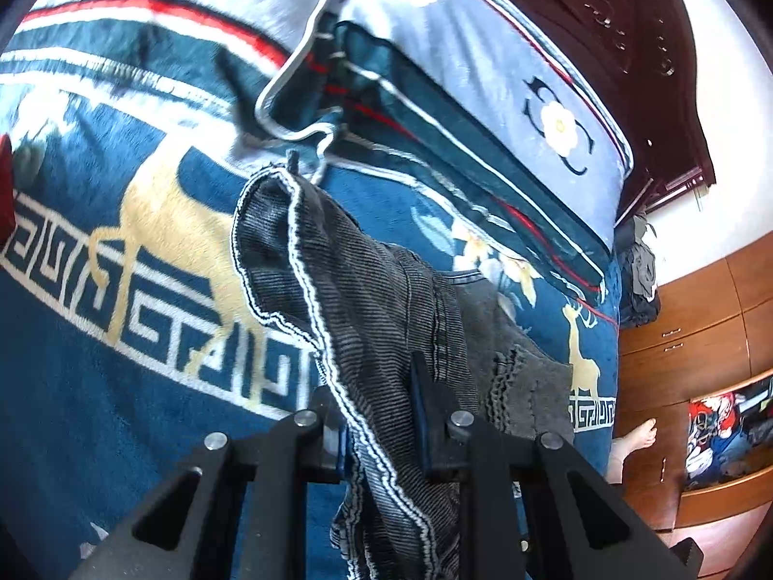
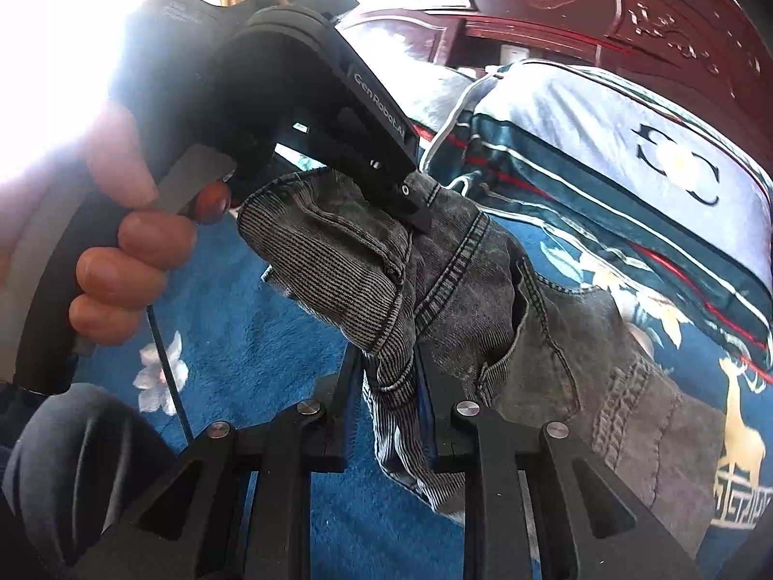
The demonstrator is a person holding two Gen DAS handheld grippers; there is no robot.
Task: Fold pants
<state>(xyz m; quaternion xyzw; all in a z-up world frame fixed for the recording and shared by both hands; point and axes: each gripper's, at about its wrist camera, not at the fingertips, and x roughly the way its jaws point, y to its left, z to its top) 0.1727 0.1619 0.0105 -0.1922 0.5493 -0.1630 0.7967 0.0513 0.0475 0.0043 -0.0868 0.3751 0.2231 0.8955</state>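
Observation:
Grey washed denim pants [image 1: 386, 299] with a ribbed striped waistband hang over the blue patterned bed blanket [image 1: 121, 362]. My left gripper [image 1: 381, 386] is shut on the pants' waistband, which drapes between its fingers. My right gripper [image 2: 391, 386] is shut on the pants [image 2: 483, 299] at another part of the waistband, beside a pocket opening. In the right wrist view the left gripper [image 2: 415, 208] comes in from the upper left, held by a hand [image 2: 125, 261], clamped on the waistband's top edge. The pants' legs are out of view.
A folded quilt in light blue and teal [image 1: 483, 96] lies at the head of the bed, against a dark carved wooden headboard [image 1: 628, 14]. Wooden drawers [image 1: 700, 319] and a bare foot [image 1: 637, 435] are at the right, beyond the bed edge.

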